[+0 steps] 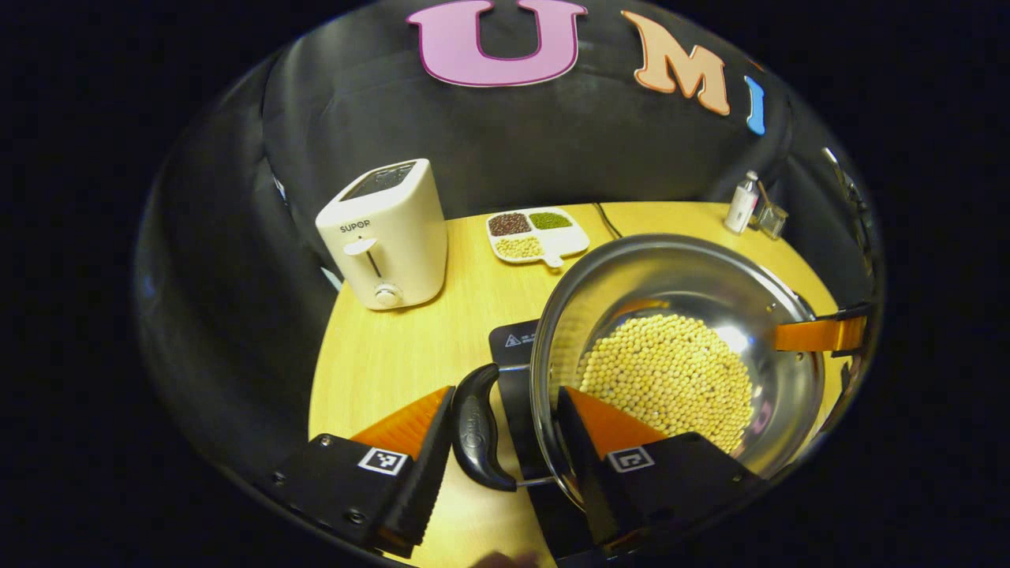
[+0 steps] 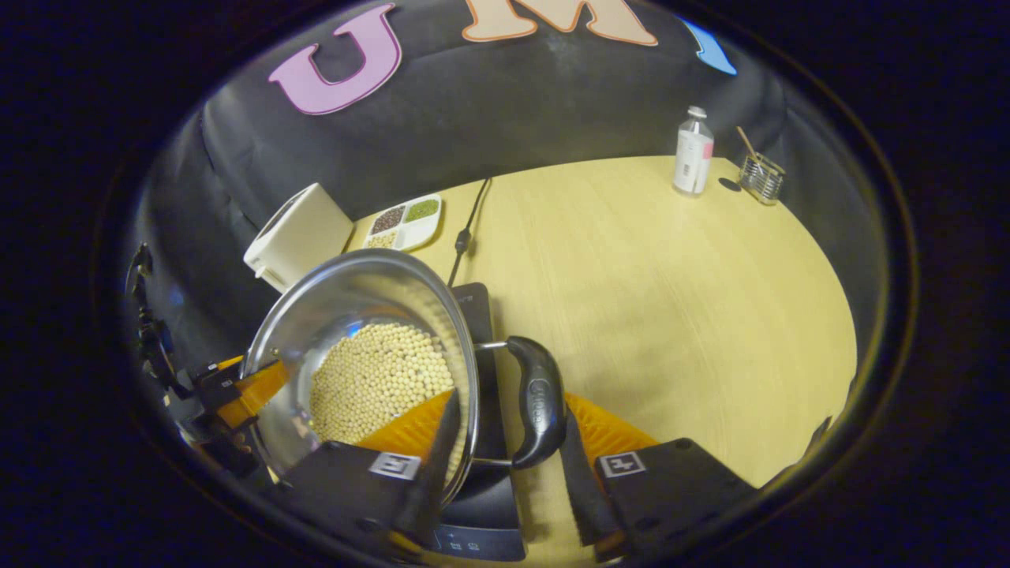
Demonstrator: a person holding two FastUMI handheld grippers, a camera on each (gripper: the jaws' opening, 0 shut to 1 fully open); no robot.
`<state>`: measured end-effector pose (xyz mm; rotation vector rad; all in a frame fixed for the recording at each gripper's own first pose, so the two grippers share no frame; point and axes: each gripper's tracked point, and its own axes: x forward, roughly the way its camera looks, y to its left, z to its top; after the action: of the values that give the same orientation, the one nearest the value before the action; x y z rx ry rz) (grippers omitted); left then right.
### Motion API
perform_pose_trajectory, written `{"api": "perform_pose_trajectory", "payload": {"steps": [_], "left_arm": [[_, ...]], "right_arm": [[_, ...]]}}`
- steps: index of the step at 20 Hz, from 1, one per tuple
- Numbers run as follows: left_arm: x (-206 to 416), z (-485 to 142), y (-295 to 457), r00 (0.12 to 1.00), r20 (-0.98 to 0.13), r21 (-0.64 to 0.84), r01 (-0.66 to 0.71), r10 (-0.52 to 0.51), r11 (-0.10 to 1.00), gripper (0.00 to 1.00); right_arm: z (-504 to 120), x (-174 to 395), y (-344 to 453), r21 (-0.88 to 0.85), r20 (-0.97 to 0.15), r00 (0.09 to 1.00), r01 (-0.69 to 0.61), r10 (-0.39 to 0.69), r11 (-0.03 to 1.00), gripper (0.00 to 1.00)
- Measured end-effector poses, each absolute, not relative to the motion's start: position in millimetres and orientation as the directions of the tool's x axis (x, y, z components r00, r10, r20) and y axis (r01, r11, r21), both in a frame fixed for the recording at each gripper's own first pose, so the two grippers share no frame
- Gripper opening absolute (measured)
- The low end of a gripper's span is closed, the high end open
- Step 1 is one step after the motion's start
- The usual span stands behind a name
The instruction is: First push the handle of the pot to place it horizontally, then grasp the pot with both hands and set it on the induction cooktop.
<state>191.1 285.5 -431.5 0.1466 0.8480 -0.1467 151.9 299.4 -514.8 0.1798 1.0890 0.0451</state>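
Pot (image 1: 678, 347) sits over the dark cooktop (image 1: 513, 339) on the wooden table (image 1: 394, 355), with a gripper at each of its two black side handles.

Beyond the left gripper (image 1: 505, 442), well ahead and to its left, stands a white toaster (image 1: 387, 237). Straight ahead of it, past the cooktop, lies a white divided tray (image 1: 540, 237). Far ahead to its right stand a small white bottle (image 1: 742, 203) and a wire holder (image 1: 772, 219). A black cable (image 2: 465, 229) runs from the cooktop toward the back wall. Nothing lies between either gripper and the pot.

In the left gripper view, the pot's black handle (image 1: 476, 438) stands between the left gripper's spread fingers: one finger is just outside the handle, the other reaches over the rim inside the pot. Whether either finger presses on the handle or the rim cannot be told. Across the pot, the right gripper's finger (image 1: 817, 335) shows at the far rim.

In the right gripper view, the right gripper (image 2: 505, 442) straddles the other handle (image 2: 538, 410) the same way, one finger inside the pot and one outside the handle, jaws spread; contact is unclear. The left gripper shows at the pot's far side.

The pot holds a bed of pale yellow beans (image 1: 671, 379) covering its bottom. The tray holds dark red, green and pale grains in separate compartments. The holder has a thin stick in it.
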Motion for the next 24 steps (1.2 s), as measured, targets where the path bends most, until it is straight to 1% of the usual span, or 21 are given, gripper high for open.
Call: {"api": "perform_pose_trajectory", "payload": {"steps": [1,2,3,4,5,6,11,14,16,17,19,20,21,22,23,24], "left_arm": [[197,-425,280,0.678,-0.732,0.078,0.189,-0.072,0.979,0.79],[197,-418,276,0.692,-0.718,0.086,0.190,-0.071,0.978,0.83],[196,-411,275,0.700,-0.712,0.106,0.183,-0.054,0.977,0.83],[195,-404,274,0.712,-0.701,0.123,0.171,-0.037,0.977,0.88],[196,-395,272,0.724,-0.690,0.136,0.158,-0.021,0.978,0.92],[195,-389,270,0.734,-0.679,0.152,0.144,-0.002,0.978,0.98],[186,-342,264,0.786,-0.610,0.241,0.070,0.095,0.968,0.99],[170,-310,240,0.813,-0.572,0.257,0.057,0.105,0.965,0.98],[157,-289,225,0.828,-0.547,0.267,0.034,0.122,0.963,0.98],[150,-280,215,0.833,-0.538,0.261,0.018,0.130,0.965,0.98],[140,-261,193,0.849,-0.512,0.225,-0.013,0.129,0.974,0.98],[135,-252,183,0.853,-0.506,0.202,-0.030,0.130,0.979,1.00],[130,-245,171,0.857,-0.500,0.172,-0.042,0.125,0.984,0.98],[127,-233,158,0.864,-0.492,0.143,-0.042,0.107,0.989,0.98],[125,-219,148,0.874,-0.477,0.127,-0.038,0.095,0.991,1.00],[128,-204,140,0.888,-0.450,0.126,-0.037,0.090,0.991,0.98]], "right_arm": [[-514,152,301,0.186,-0.875,0.464,0.054,0.141,0.981,0.81],[-510,154,299,0.195,-0.868,0.475,0.053,0.148,0.979,0.95],[-506,156,298,0.204,-0.858,0.490,0.047,0.155,0.978,0.94],[-502,158,298,0.213,-0.848,0.505,0.042,0.163,0.976,1.00],[-498,160,296,0.220,-0.842,0.513,0.040,0.169,0.975,0.94],[-495,161,292,0.226,-0.836,0.520,0.040,0.173,0.973,0.99],[-462,169,268,0.277,-0.783,0.581,0.003,0.224,0.961,0.99],[-433,171,244,0.305,-0.741,0.625,-0.013,0.246,0.952,0.99],[-412,167,224,0.296,-0.708,0.659,-0.048,0.253,0.954,0.99],[-402,166,214,0.283,-0.693,0.674,-0.070,0.254,0.957,0.92],[-378,163,197,0.266,-0.651,0.713,-0.109,0.262,0.958,0.92],[-364,161,189,0.255,-0.627,0.734,-0.124,0.262,0.959,0.92],[-350,159,180,0.241,-0.606,0.753,-0.135,0.258,0.961,0.99],[-335,156,174,0.237,-0.586,0.768,-0.144,0.260,0.961,0.92],[-318,154,171,0.242,-0.559,0.785,-0.155,0.268,0.958,0.92],[-299,153,168,0.239,-0.528,0.804,-0.168,0.273,0.956,0.92]]}}
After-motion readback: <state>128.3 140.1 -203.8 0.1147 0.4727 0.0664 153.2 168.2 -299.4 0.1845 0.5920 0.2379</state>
